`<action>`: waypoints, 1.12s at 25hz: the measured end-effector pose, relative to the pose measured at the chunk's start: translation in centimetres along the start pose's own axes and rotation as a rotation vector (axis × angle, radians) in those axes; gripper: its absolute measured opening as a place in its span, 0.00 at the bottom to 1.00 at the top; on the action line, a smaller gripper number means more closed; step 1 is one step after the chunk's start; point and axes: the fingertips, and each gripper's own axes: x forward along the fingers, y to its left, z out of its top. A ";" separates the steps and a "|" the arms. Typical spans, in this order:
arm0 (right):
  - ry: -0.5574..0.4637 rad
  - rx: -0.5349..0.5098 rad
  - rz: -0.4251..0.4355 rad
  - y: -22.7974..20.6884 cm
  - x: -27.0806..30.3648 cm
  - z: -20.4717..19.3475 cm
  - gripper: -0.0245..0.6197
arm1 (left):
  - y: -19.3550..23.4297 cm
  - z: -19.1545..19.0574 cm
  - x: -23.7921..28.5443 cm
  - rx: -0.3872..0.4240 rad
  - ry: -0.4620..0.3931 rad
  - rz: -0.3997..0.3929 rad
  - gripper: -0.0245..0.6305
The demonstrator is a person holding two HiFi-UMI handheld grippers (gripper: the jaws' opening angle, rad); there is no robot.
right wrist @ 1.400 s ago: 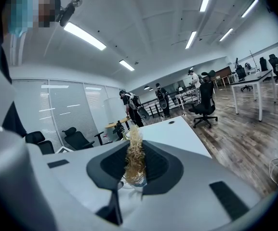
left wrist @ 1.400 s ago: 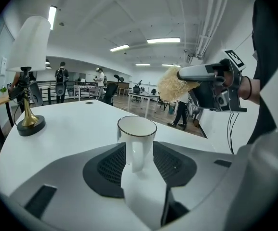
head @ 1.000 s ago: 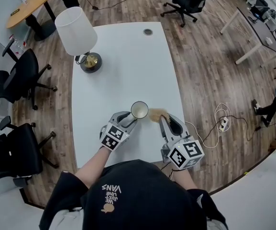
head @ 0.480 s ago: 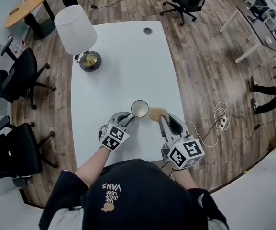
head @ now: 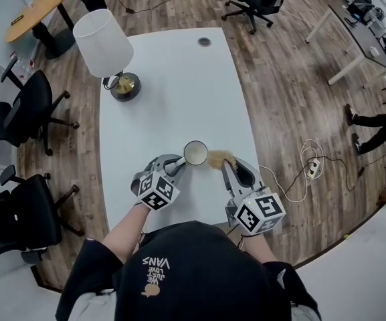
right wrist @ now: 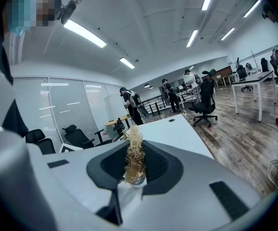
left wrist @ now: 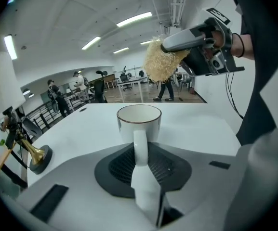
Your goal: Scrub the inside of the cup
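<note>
**L grip now on the handle, scrub not started**

Your left gripper (head: 178, 168) has just been closing its jaws. They now pinch the handle (left wrist: 139, 146) of the white ceramic cup w/ a thin dark rim (left wrist: 139, 119). The cup is upright over the near part of the white table (head: 179, 85); its base is hidden, so I can't tell if it's lifted. Cup and right gripper (right wrist: 135, 170) sit where they were a sec ago. The right jaws are clamped on the tan, straw-like fibre scrubber (right wrist: 134, 148).

My read: the cup's braced, so next is getting the scrubber down into the mouth.

View diffs:
- Head view puts the scrubber just beside the rim, on your right, approx level w/ it.
- Left gripper view shows it's really above and to the right of the mouth, clear of it. It also shows the handle grip.
- Right gripper view shows the fibres between the pads but no cup.
</note>
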 end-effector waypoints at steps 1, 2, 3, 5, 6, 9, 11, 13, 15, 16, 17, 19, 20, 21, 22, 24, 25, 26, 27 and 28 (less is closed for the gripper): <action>0.002 0.000 0.001 0.0 0.0 -0.1 0.15 | 0.0 0.2 -0.2 0.030 0.008 0.001 0.15; 0.005 0.000 0.001 0.0 0.0 -0.2 0.15 | -0.1 0.4 -0.3 0.057 0.014 0.002 0.15; 0.008 -0.001 0.001 0.0 0.0 -0.3 0.15 | -0.2 0.6 -0.5 0.080 0.017 0.003 0.15; 0.017 -0.005 -0.001 -0.1 0.2 -0.7 0.15 | -0.3 1.1 -0.6 0.111 0.018 0.003 0.15; 0.023 -0.009 -0.002 -0.2 0.3 -1.0 0.15 | -0.4 1.2 -0.7 0.123 0.018 0.003 0.15; 0.044 -0.020 0.000 -0.3 0.8 -2.0 0.15 | -0.7 1.6 -0.7 0.151 0.023 0.002 0.15; 0.058 -0.029 0.000 -0.5 1.1 -2.6 0.15 | -0.9 1.6 -0.7 0.160 0.026 0.003 0.15; 0.072 -0.040 -0.001 -0.8 1.6 -3.1 0.15 | -0.9 1.6 -0.7 0.161 0.028 0.003 0.15; 0.086 -0.052 0.000 -1.0 2.3 -3.5 0.15 | -0.9 1.6 -0.7 0.165 0.029 0.003 0.15; 0.094 -0.059 0.004 -1.1 2.7 -3.7 0.15 | -0.9 1.7 -0.7 0.168 0.031 0.002 0.15; 0.103 -0.065 0.009 -1.1 3.1 -3.9 0.15 | -1.0 1.7 -0.8 0.170 0.032 0.002 0.15; 0.118 -0.083 0.026 -1.0 4.0 -4.4 0.15 | -1.0 1.7 -0.8 0.171 0.032 0.001 0.15; 0.122 -0.095 0.034 -1.0 4.4 -4.5 0.15 | -1.0 1.7 -0.7 0.165 0.031 -0.001 0.15; 0.123 -0.107 0.041 -1.0 4.8 -4.7 0.15 | -0.9 1.8 -0.7 0.154 0.028 -0.002 0.15; 0.121 -0.119 0.046 -1.1 5.1 -4.7 0.15 | -0.9 1.8 -0.7 0.142 0.026 -0.003 0.15; 0.116 -0.132 0.052 -1.1 5.4 -4.5 0.15 | -0.9 1.9 -0.6 0.132 0.024 -0.005 0.15; 0.111 -0.133 0.055 -0.9 5.4 -4.2 0.15 | -0.9 1.9 -0.6 0.133 0.025 -0.007 0.15; 0.105 -0.132 0.062 -0.6 5.4 -3.9 0.15 | -0.8 1.9 -0.6 0.136 0.025 -0.008 0.15; 0.101 -0.130 0.071 -0.3 5.3 -3.7 0.15 | -0.7 1.9 -0.6 0.138 0.025 -0.010 0.15; 0.103 -0.130 0.079 0.0 5.4 -3.8 0.15 | -0.7 1.8 -0.6 0.138 0.024 -0.011 0.15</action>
